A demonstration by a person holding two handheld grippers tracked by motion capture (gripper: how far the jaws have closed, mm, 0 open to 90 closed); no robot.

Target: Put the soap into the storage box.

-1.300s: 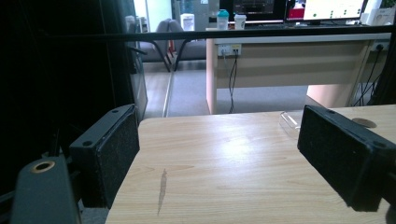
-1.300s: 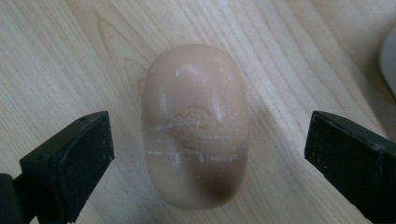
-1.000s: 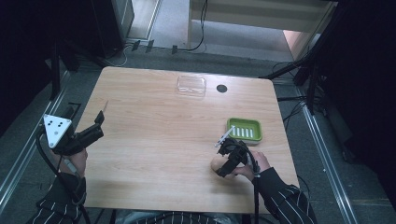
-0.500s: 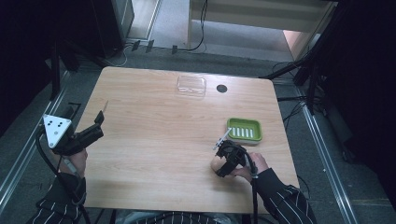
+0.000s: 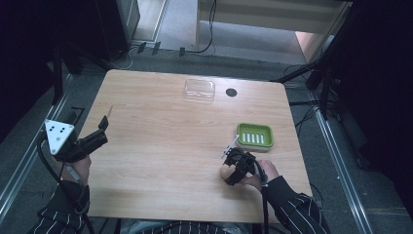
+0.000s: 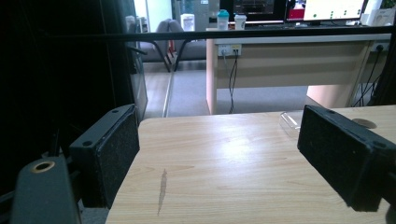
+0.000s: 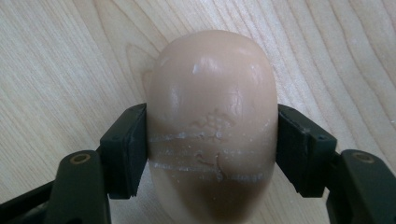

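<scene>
Right gripper [image 5: 233, 163], seen from the high view, presses down over a pale peach oval soap bar [image 5: 225, 171] on the wooden table [image 5: 160, 146], just beside a green ridged plastic soap dish [image 5: 254, 135].

Left gripper view: its black jaws stand wide and empty.

Right gripper view: jaws clamp the soap's sides. I judge the grasp made; next comes a lift toward the dish.

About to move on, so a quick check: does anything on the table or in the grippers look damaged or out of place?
The soap bar clamped in the right gripper is scuffed: pale scratch lines and small chips cross its top between the jaws. The table has a short dark mark near its left edge. The green soap dish sits flat.
</scene>
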